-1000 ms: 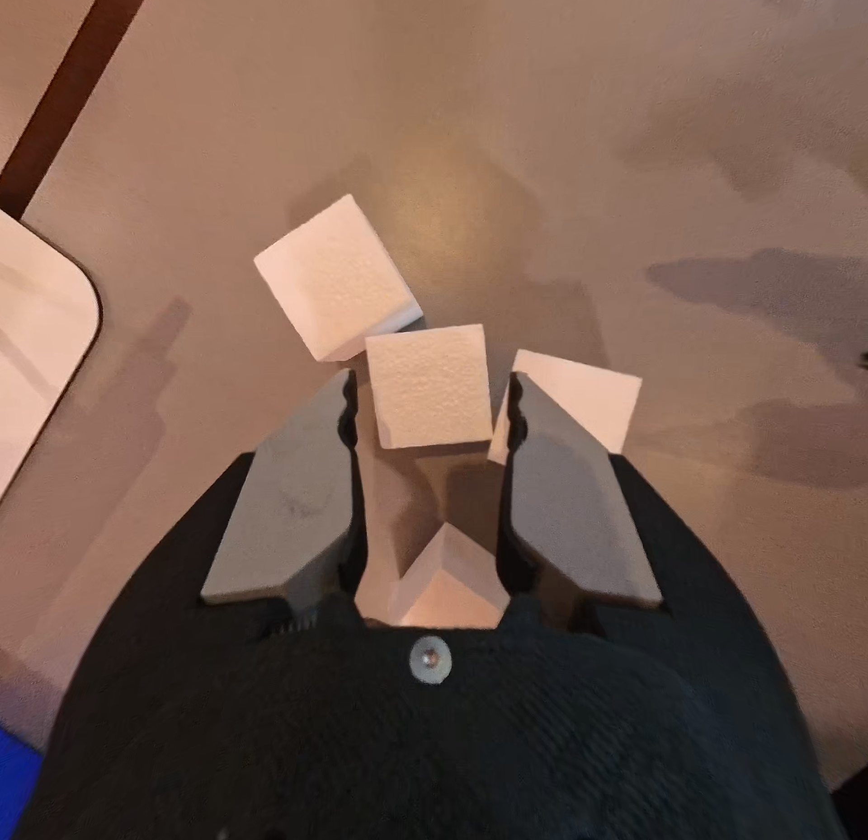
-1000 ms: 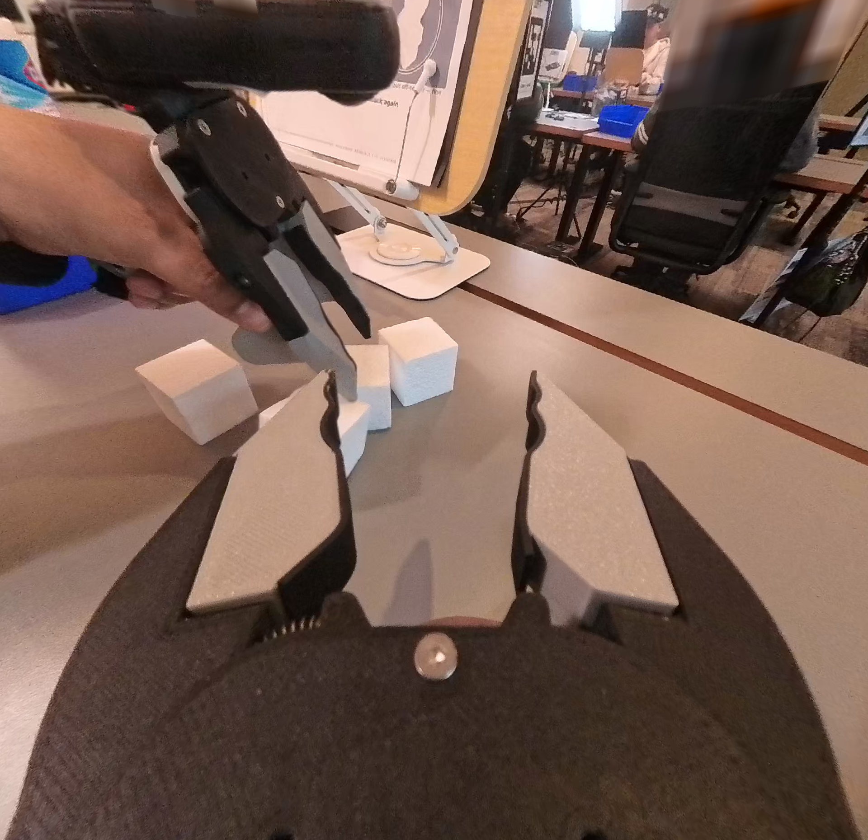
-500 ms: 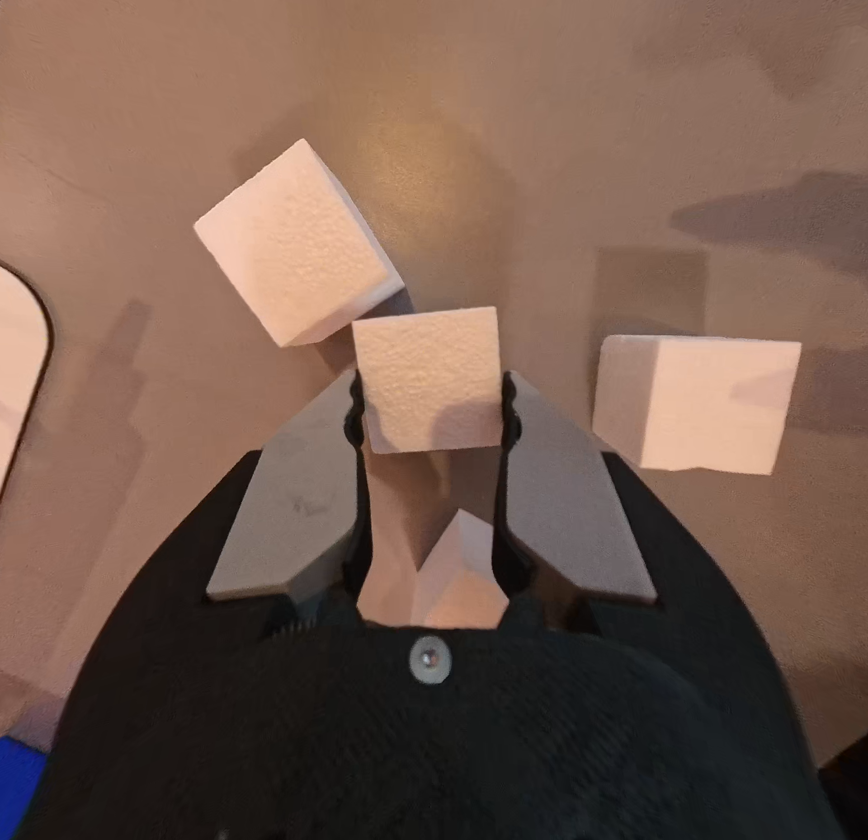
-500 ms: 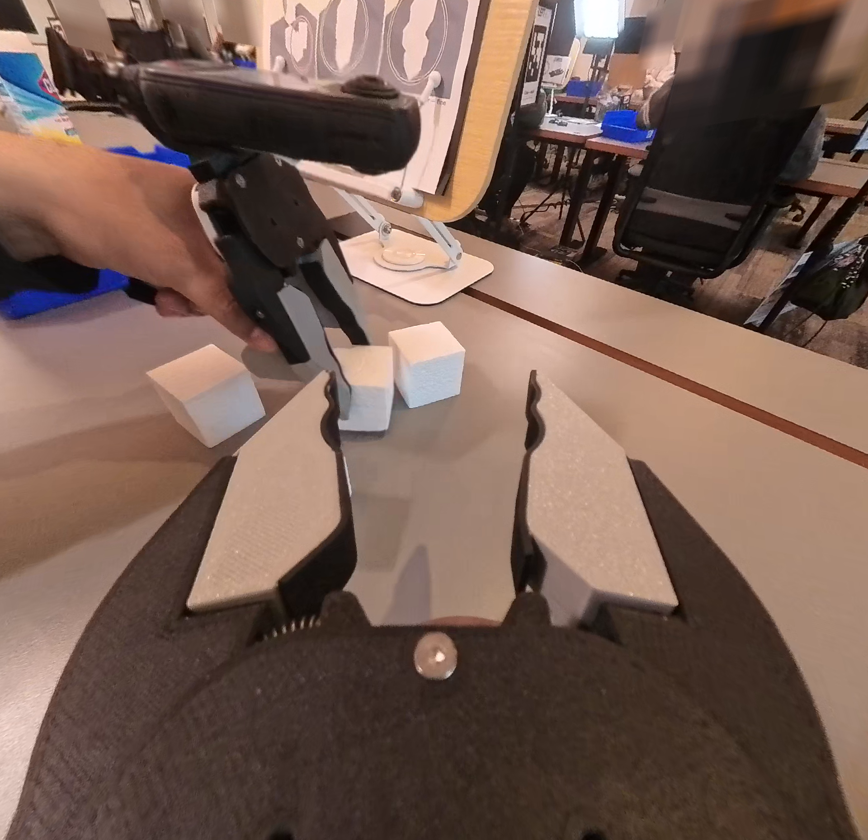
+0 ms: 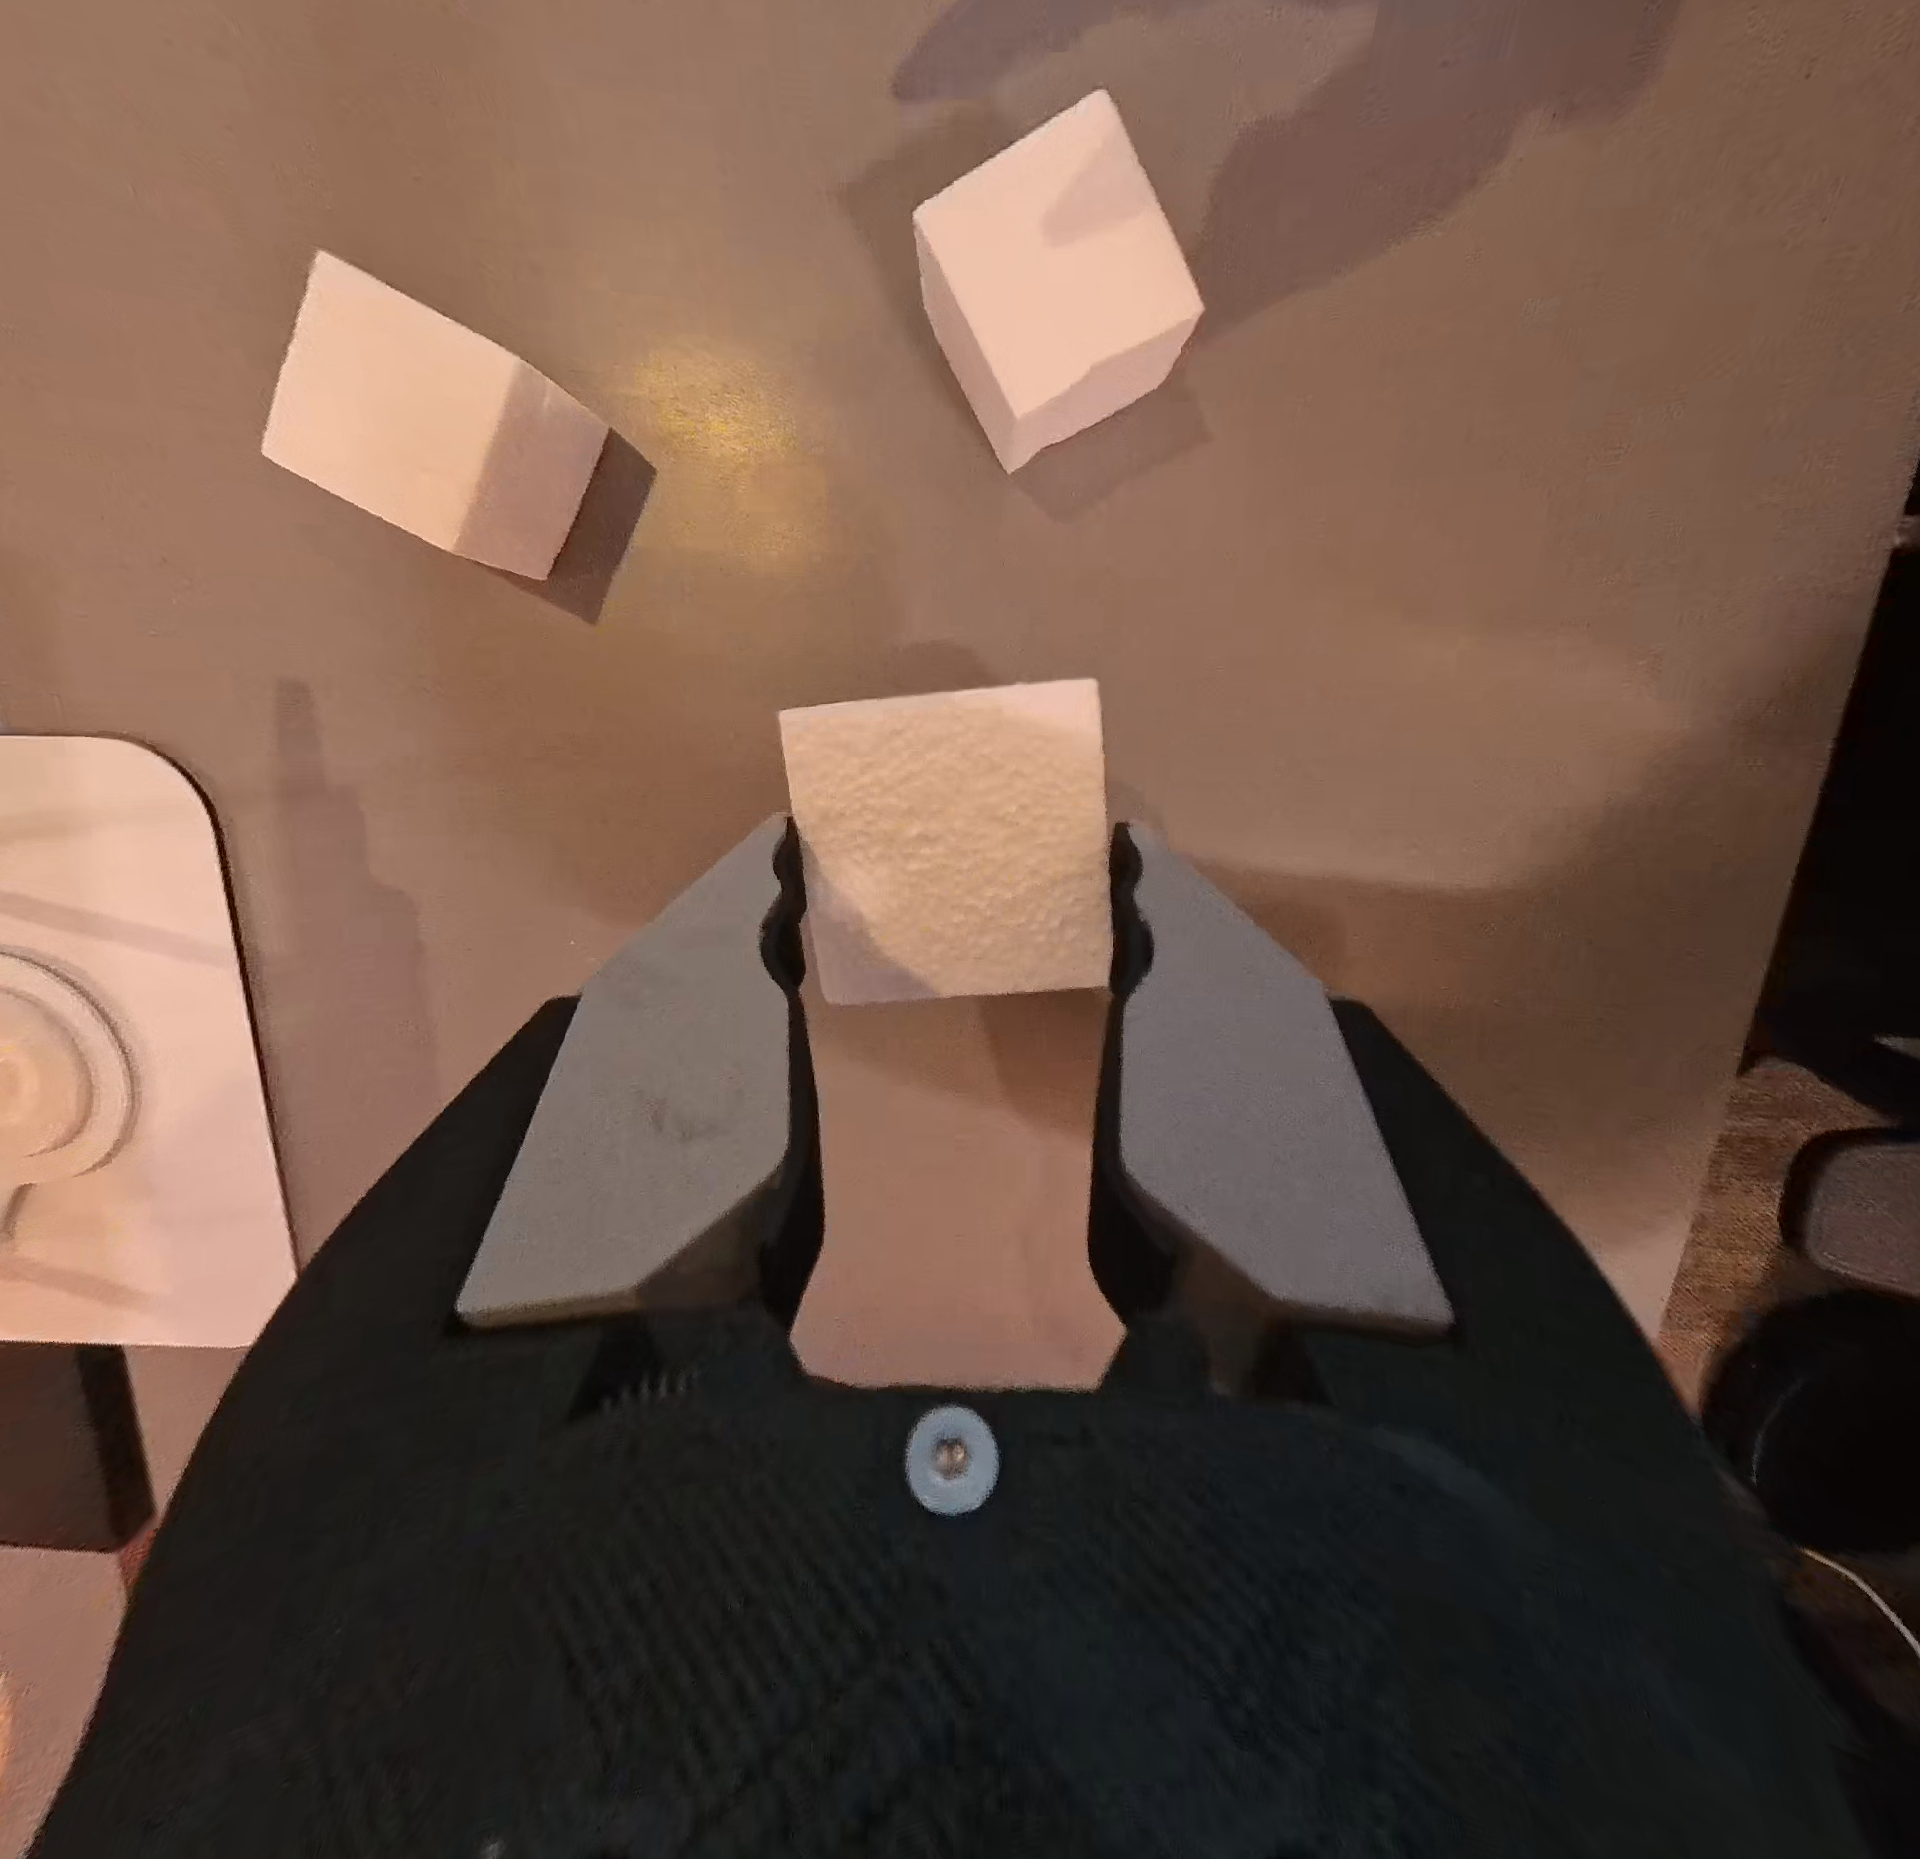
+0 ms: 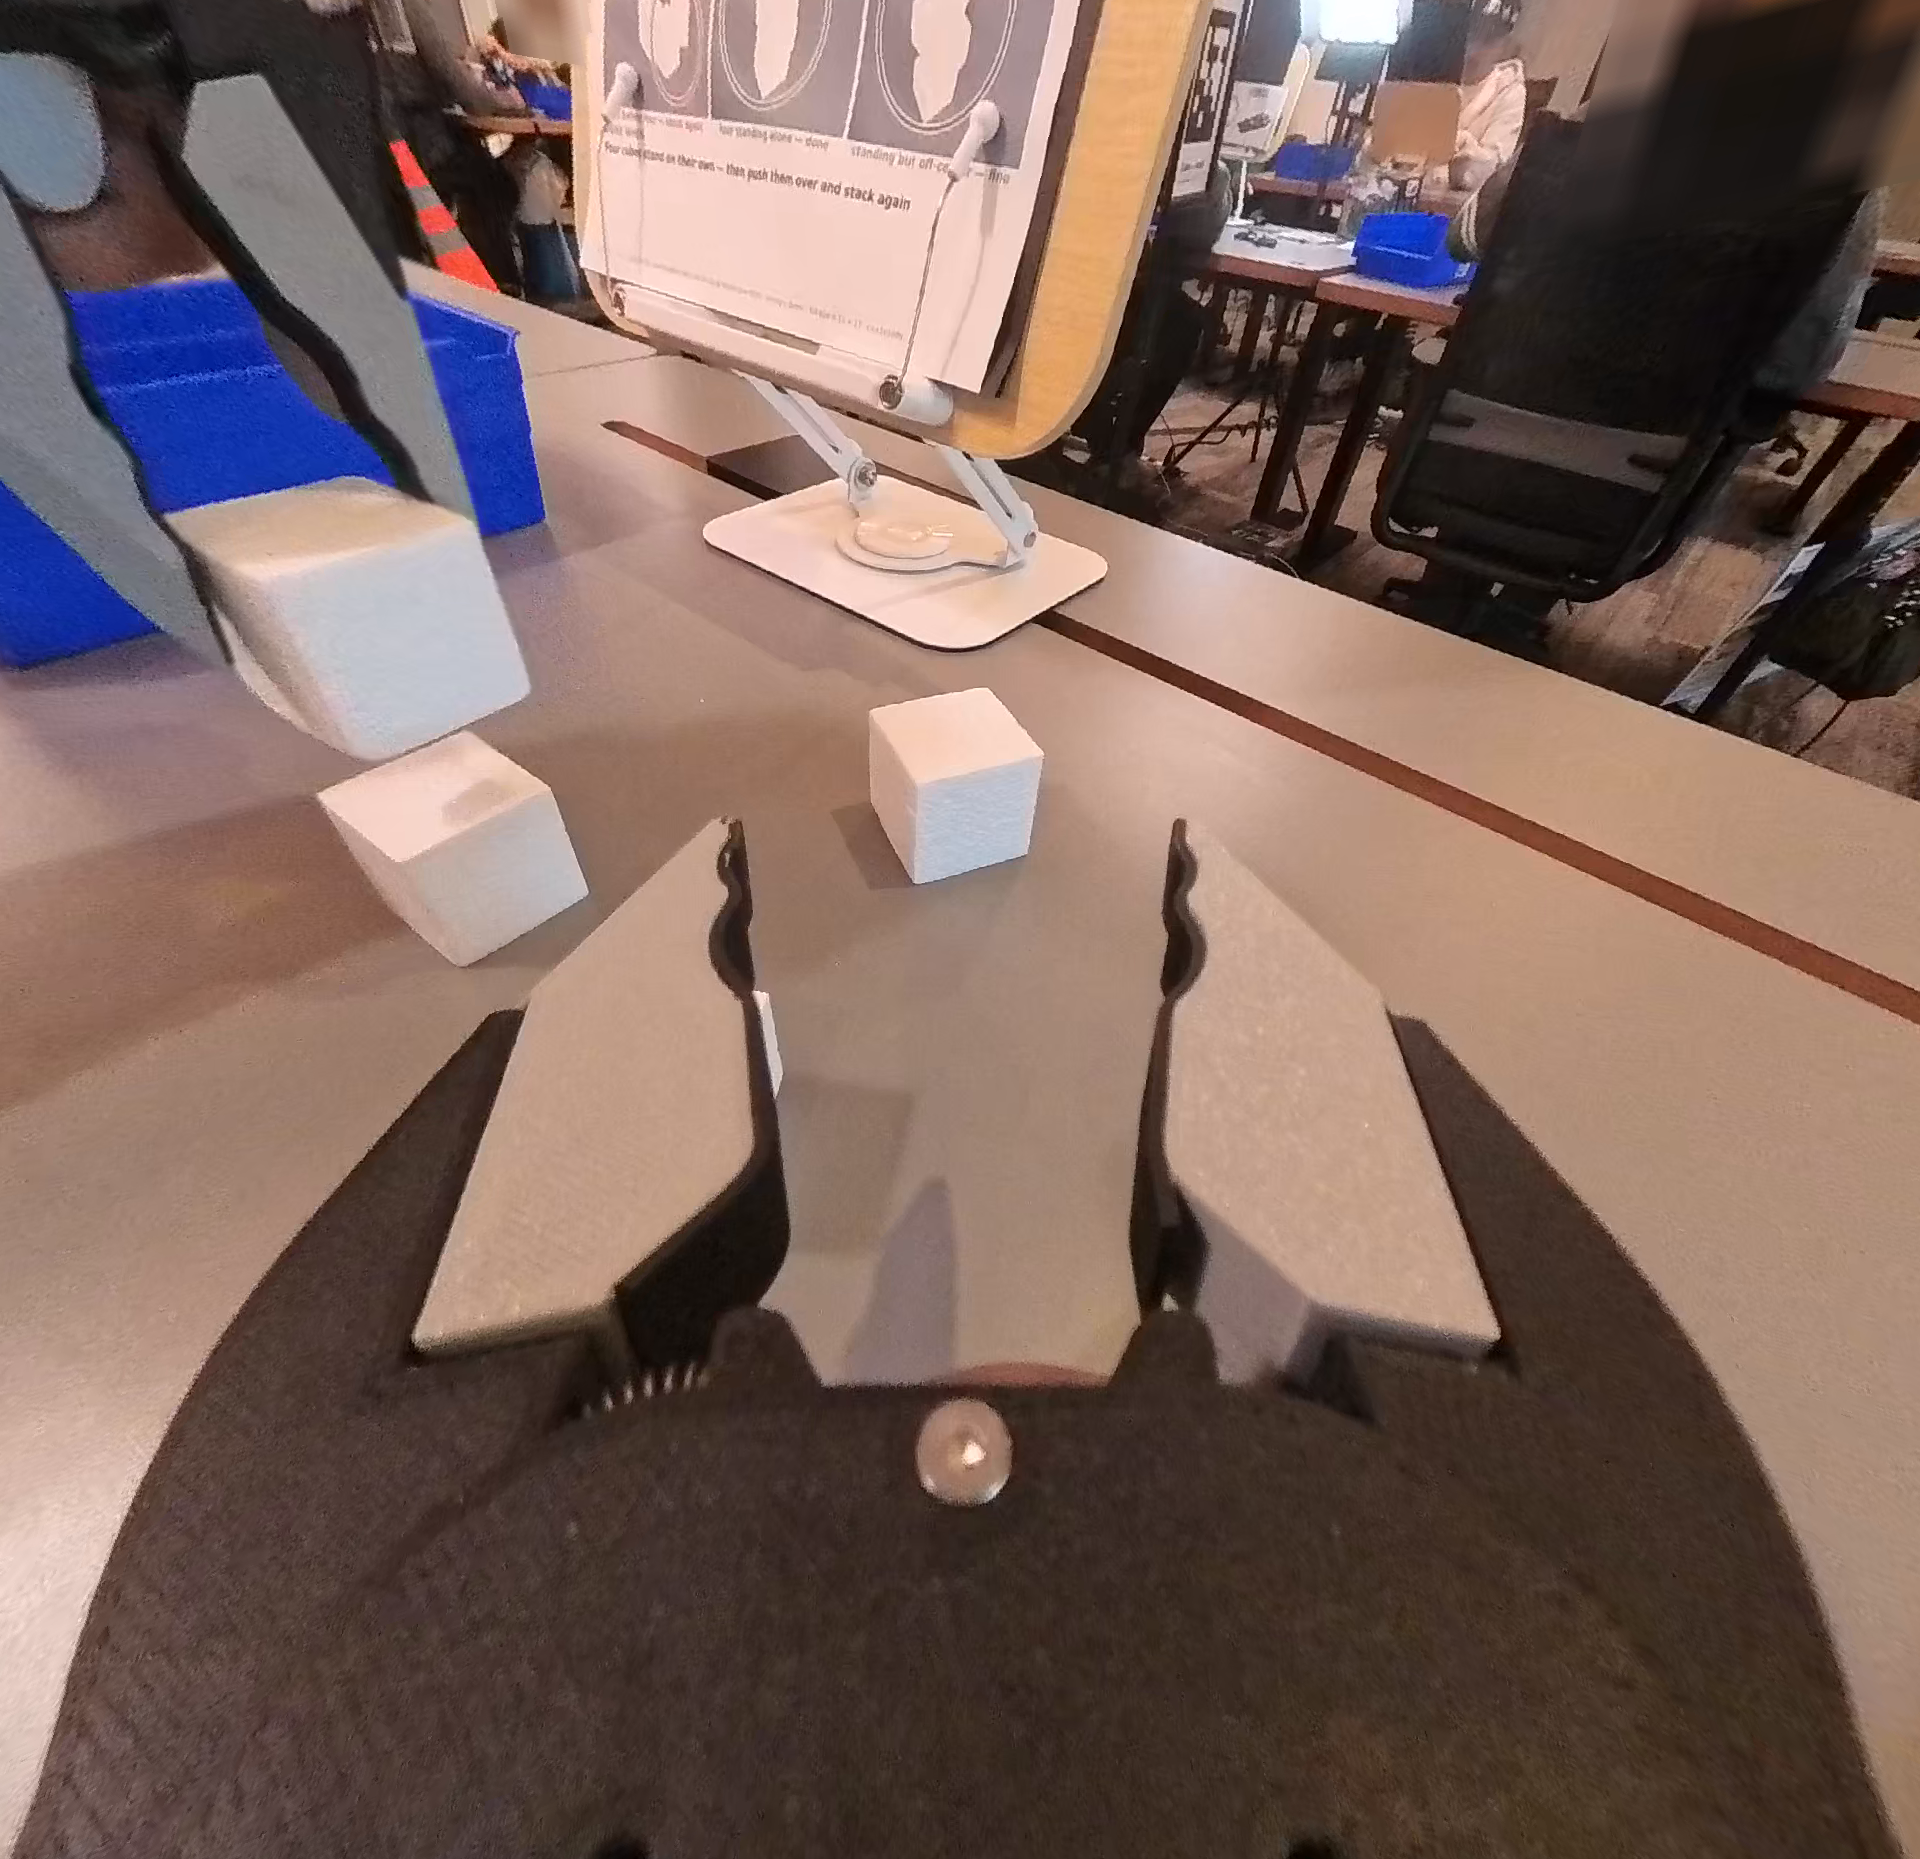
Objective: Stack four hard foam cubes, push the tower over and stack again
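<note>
My left gripper [image 5: 951, 853] is shut on a white foam cube [image 5: 945, 822] and holds it in the air above the table. Two other white cubes [image 5: 436, 427] [image 5: 1049, 271] lie apart on the grey table below. In the right wrist view the held cube [image 6: 353, 625] hangs at the upper left between the left gripper's fingers [image 6: 312, 282], above one cube [image 6: 457, 853]. Another cube [image 6: 956, 796] stands just beyond my right gripper [image 6: 956, 874], which is open and empty, low over the table. A white sliver [image 6: 771, 1046], perhaps a fourth cube, shows behind its left finger.
A document stand holding a paper [image 6: 831, 147] rises from a white base [image 6: 904, 573] at the back; the base also shows in the left wrist view [image 5: 104, 1030]. A blue bin [image 6: 260, 407] sits at the far left. A dark seam [image 6: 1455, 801] crosses the table. Chairs [image 6: 1610, 355] stand beyond.
My left gripper has closed on the middle cube and lifted it off the table, well above the others. My right gripper has moved forward, closer to the cubes.
</note>
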Tool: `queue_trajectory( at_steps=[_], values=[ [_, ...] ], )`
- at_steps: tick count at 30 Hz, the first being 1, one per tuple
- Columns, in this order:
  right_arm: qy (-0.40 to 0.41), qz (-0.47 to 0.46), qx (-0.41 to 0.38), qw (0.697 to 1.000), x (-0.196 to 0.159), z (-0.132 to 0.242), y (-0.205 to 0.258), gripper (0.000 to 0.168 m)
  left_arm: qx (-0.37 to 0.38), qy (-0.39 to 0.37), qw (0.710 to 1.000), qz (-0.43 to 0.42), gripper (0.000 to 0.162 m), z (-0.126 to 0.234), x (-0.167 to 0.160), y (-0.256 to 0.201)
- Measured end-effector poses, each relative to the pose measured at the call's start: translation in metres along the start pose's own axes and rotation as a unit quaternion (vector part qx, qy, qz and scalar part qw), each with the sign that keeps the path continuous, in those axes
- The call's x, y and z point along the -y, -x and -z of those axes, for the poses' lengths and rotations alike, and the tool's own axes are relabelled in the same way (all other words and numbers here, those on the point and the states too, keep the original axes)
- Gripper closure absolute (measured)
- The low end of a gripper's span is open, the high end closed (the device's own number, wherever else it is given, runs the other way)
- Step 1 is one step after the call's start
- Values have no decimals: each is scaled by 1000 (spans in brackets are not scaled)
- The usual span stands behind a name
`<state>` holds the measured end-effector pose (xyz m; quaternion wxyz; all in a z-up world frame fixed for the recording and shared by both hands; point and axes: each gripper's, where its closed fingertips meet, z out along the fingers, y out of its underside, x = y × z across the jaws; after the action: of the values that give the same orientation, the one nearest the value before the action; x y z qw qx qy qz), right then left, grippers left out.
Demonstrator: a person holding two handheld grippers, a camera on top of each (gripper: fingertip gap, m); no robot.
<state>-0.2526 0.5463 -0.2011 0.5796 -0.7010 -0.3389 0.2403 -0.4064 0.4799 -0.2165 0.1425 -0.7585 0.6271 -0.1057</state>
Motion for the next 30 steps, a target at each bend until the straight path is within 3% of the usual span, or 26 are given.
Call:
queue_trajectory(
  at_steps=[10, 30],
  values=[
    [11, 7, 0, 1000, -6, -5, 2, 90, -4, 16, 999, -42, 105, -19, -14, -8],
    [12, 5, -4, 1000, -7, -5, 0, 90, 3, 21, 999, -30, 104, -30, -20, -5]
  ],
)
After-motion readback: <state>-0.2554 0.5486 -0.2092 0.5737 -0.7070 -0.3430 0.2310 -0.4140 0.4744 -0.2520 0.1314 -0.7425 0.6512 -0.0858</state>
